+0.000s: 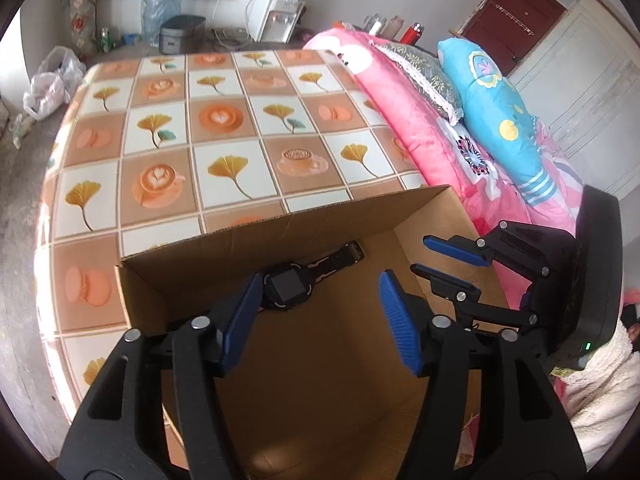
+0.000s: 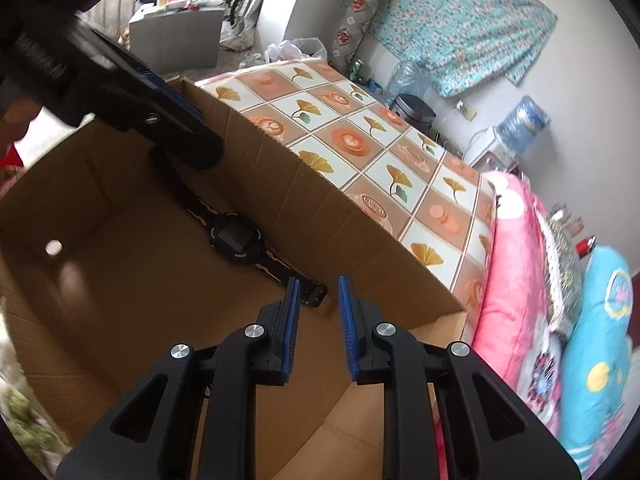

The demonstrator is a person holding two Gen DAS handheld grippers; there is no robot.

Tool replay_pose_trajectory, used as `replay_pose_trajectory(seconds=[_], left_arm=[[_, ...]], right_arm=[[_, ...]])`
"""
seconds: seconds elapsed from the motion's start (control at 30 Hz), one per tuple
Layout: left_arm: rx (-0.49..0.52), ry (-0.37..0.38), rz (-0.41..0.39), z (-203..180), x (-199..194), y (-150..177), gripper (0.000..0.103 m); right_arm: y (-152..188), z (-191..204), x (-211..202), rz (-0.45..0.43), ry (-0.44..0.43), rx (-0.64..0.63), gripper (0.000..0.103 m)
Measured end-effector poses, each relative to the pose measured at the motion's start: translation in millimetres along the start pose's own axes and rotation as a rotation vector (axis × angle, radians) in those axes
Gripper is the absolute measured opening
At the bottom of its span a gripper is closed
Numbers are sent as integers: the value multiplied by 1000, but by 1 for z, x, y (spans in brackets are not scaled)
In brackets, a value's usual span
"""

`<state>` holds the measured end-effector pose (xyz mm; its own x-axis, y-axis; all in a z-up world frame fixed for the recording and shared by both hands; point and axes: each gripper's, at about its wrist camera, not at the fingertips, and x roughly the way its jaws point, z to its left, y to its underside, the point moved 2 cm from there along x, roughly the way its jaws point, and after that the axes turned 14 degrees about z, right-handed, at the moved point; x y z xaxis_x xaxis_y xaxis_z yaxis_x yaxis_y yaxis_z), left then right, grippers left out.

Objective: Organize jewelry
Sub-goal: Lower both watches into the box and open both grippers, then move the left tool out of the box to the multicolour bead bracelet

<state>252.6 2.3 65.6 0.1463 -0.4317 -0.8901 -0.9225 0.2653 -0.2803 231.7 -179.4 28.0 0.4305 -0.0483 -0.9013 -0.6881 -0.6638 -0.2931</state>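
A black wristwatch [image 1: 282, 290] with a square face lies flat on the floor of an open cardboard box [image 1: 280, 220], close to its far wall. My left gripper [image 1: 320, 280] hangs over the box, open, and the watch lies below and beyond its left pad, not touched. My right gripper [image 1: 420, 254] reaches in from the right. In the right wrist view the right gripper [image 2: 320, 280] shows a narrow gap with nothing in it, just short of the watch [image 2: 236, 238] strap's buckle end. One finger of the left gripper [image 2: 176, 128] crosses the box [image 2: 320, 200] at upper left.
The box stands on a table with a leaf-and-coffee-cup patterned cloth [image 1: 200, 120]. A bed with a pink quilt [image 1: 420, 120] and a blue pillow [image 1: 496, 120] adjoins it on the right. A water dispenser [image 1: 276, 16] and a plastic bag [image 1: 52, 84] stand beyond.
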Motion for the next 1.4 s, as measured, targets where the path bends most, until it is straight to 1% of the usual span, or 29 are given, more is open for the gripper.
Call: replay_pose_trajectory(seconds=[0.07,0.13,0.2,0.27,0.33,0.37,0.43,0.47,0.5,0.53,0.57,0.6,0.67,0.7,0.73,0.77,0.8,0.87,0.9,0.97,1.03,1.1,1.13,1.2,1.3,1.4], left_arm=[[9,-21,-40,-6,-13,5,65],[17,-27,-83,-11,-29,15,69],[23,-28,-123,-16,-46,28,73],[27,-29,-170,-19,-65,46,79],[20,-28,-209,-20,-81,65,82],[12,-25,-232,-19,-91,78,83],[-1,-30,-278,-18,-108,105,84],[-12,-36,-303,-16,-115,118,85],[-24,-41,-325,-15,-119,130,86],[-33,-43,-343,-13,-122,140,88],[-49,-44,-362,-11,-124,155,89],[-69,-51,-371,-8,-123,171,89],[-112,-80,-376,-3,-115,194,89],[-142,-92,-379,1,-108,207,89],[-164,-99,-375,4,-101,216,89],[-189,-120,-348,8,-86,226,89],[-203,-147,-316,10,-72,233,89],[-252,-204,-278,17,-48,244,89],[-276,-232,-253,20,-35,248,89],[-314,-229,-225,27,-19,256,89],[-321,-243,-202,27,-4,257,89],[-305,-272,-191,25,5,260,89],[-297,-292,-178,25,11,259,89],[-286,-306,-156,24,20,260,89],[-288,-298,-120,25,31,259,89],[-288,-303,-93,24,42,258,89]], right_arm=[[5,-3,-5,12,-58,56,20],[9,-5,-15,19,-118,109,20],[17,-5,-30,1,-151,150,20],[24,-2,-43,-27,-159,167,21],[34,3,-60,-64,-175,191,27],[40,5,-69,-85,-181,207,32],[54,11,-90,-138,-208,241,36],[60,14,-100,-164,-222,255,41],[69,19,-110,-193,-237,267,48],[74,21,-117,-219,-252,277,53],[84,27,-125,-253,-272,293,61],[95,34,-131,-276,-283,312,68],[110,45,-137,-293,-296,333,75],[118,54,-136,-286,-298,340,78],[126,64,-132,-273,-298,343,80],[134,77,-126,-255,-296,351,83],[140,89,-119,-229,-288,349,85],[148,110,-105,-178,-246,337,87],[153,121,-99,-160,-215,332,90],[159,138,-87,-118,-162,333,92],[162,152,-76,-74,-116,327,93],[164,161,-74,-68,-59,340,96],[166,164,-73,-74,-20,344,96],[165,169,-73,-79,43,332,96],[164,177,-66,-69,96,311,96],[162,183,-64,-100,117,296,96]])
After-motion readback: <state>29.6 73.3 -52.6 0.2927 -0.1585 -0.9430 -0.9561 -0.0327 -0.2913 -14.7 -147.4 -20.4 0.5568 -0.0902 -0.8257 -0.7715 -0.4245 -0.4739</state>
